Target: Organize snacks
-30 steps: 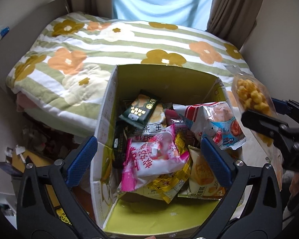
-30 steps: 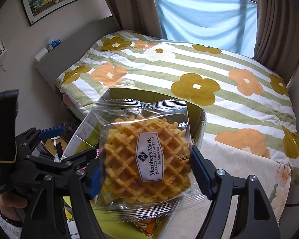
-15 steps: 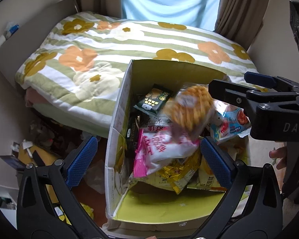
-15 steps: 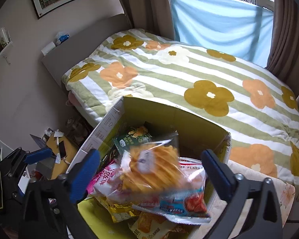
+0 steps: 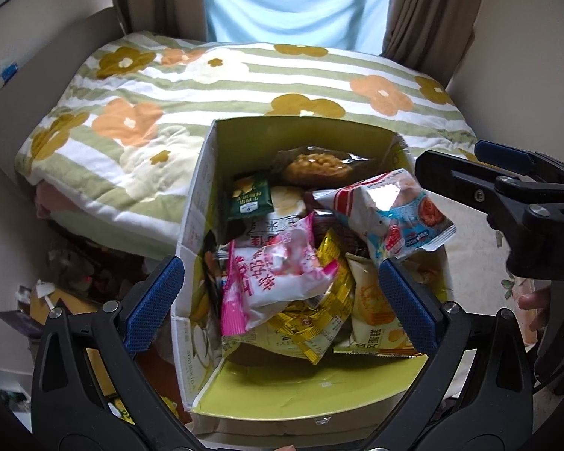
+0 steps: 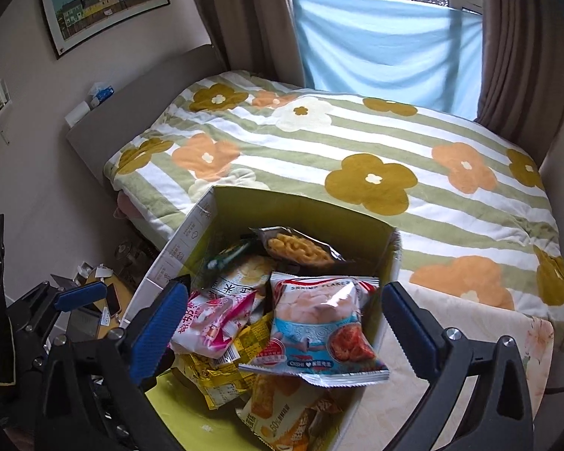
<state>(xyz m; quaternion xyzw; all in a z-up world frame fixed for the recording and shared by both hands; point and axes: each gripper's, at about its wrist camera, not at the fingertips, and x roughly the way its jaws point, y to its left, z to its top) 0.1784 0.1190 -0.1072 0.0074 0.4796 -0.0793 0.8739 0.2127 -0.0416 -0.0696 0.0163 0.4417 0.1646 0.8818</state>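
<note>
The right gripper (image 6: 282,323) has just been opening and stands wide with nothing between its jaws; the left gripper (image 5: 278,300) is spread empty too. Both hang over the cardboard box (image 6: 304,206) beside the flowered bed (image 6: 357,150). The waffle packet (image 6: 297,250) lies at the box's far wall, behind the shrimp-flake bag (image 6: 319,323) and pink packet (image 5: 274,282). Lower snacks are buried.

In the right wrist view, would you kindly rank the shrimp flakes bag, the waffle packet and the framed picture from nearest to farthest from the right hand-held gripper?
1. Shrimp flakes bag, between the open fingers, atop the box pile.
2. Waffle packet, at the box's far wall.
3. Framed picture, high on the wall, upper left.
</note>
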